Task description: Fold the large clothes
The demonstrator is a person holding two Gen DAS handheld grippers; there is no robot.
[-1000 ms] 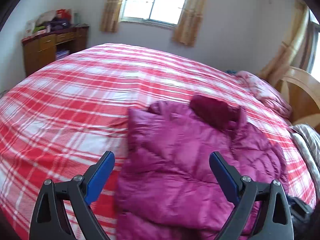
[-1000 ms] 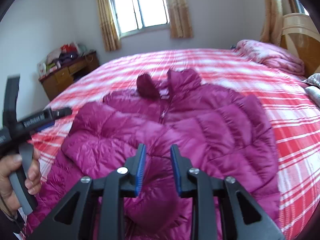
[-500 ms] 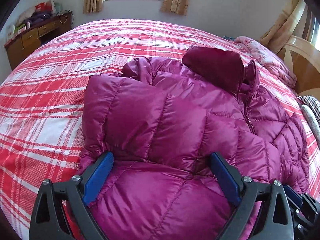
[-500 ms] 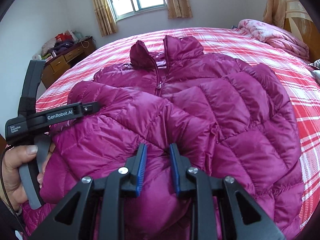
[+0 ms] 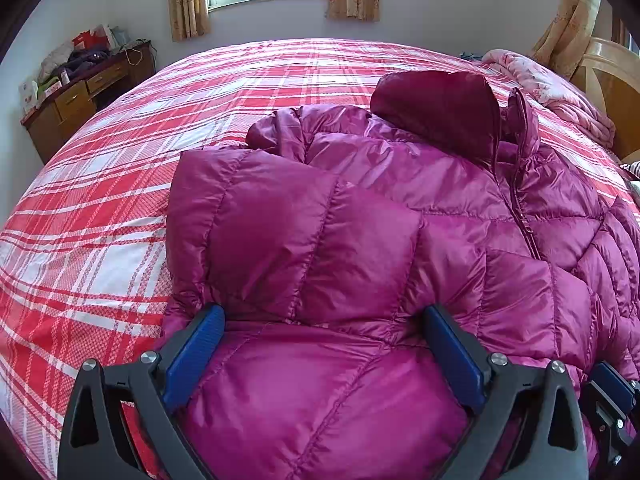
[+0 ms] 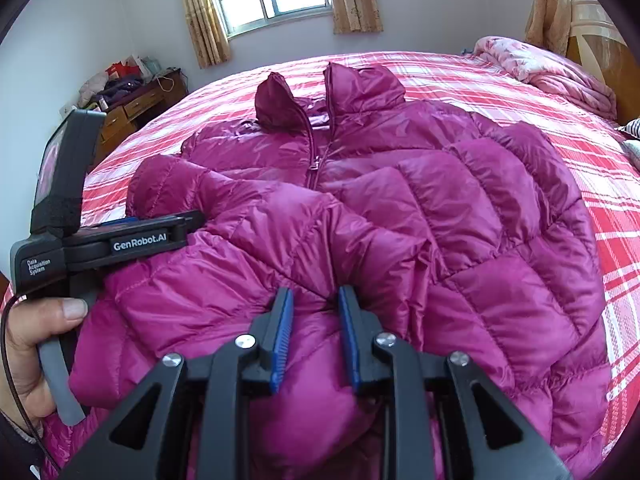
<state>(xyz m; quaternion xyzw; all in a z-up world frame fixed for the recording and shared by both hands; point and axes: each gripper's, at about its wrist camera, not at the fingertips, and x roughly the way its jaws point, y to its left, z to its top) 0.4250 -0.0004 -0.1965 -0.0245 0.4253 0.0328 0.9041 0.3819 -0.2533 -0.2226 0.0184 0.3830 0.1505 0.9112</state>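
Plaid bed [image 5: 200, 120] carries magenta jacket [image 5: 360, 240]; left claw [image 5: 320, 344] spread wide, labelled "GenRobot.AI"; right claw [image 6: 314, 312] pinches jacket fabric

On your left gripper [image 6: 132, 240], the black side bar reads "GenRobot.AI". Just left of that, its grey body reads "Data Acquisition System".
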